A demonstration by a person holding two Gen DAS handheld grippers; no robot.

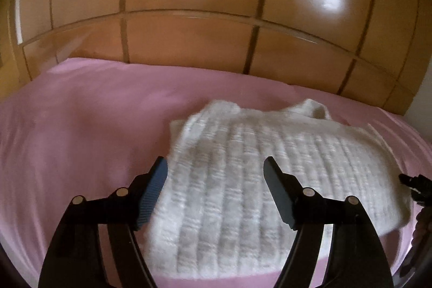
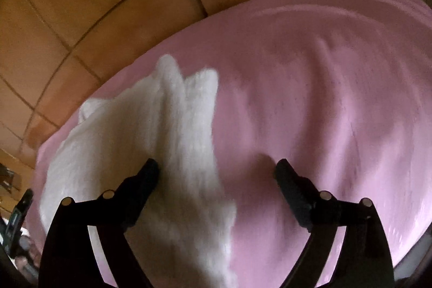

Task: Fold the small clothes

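Note:
A white ribbed knit sweater [image 1: 256, 166] lies on a pink bed sheet [image 1: 81, 126], partly folded, its collar at the far side. My left gripper [image 1: 216, 166] is open and empty just above the sweater's near left part. In the right wrist view the sweater [image 2: 167, 142] lies at the left, with a fold or sleeve ridge running away from me. My right gripper [image 2: 217, 169] is open and empty over the sweater's right edge, its left finger [image 2: 147, 174] on or just above the knit. The right gripper's tip [image 1: 413, 182] shows at the right edge of the left wrist view.
A glossy wooden panelled wardrobe [image 1: 202, 4] stands right behind the bed. The pink sheet [image 2: 324, 99] spreads wide to the right of the sweater. Some dark clutter [image 2: 16, 220] shows at the far left past the bed's edge.

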